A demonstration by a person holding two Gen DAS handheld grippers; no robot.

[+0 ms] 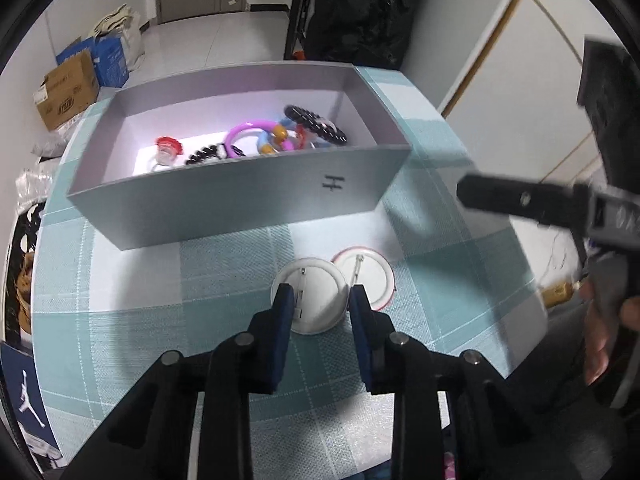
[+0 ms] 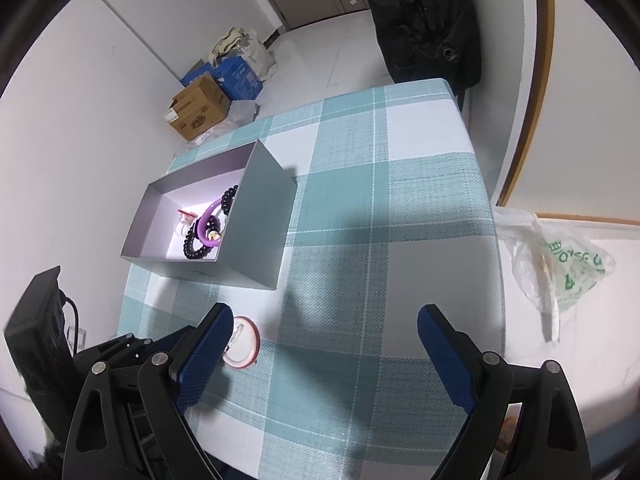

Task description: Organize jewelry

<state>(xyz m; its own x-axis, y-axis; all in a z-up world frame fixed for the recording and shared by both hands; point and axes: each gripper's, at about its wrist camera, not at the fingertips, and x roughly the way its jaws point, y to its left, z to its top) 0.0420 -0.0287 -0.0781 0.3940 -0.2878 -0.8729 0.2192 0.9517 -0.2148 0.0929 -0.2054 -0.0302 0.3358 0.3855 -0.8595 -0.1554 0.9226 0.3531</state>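
Even indoor light; glare whitens the floor of the open grey cardboard box (image 1: 224,196). Soft shadows cross the teal-checked desk (image 2: 400,208). Fisheye edges bend, dark-vignetted.

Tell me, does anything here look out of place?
Two round pin badges lie face-down on the checked tablecloth, outside the grey box holding the other jewelry. They overlap slightly. The left tongs straddle the nearer one.
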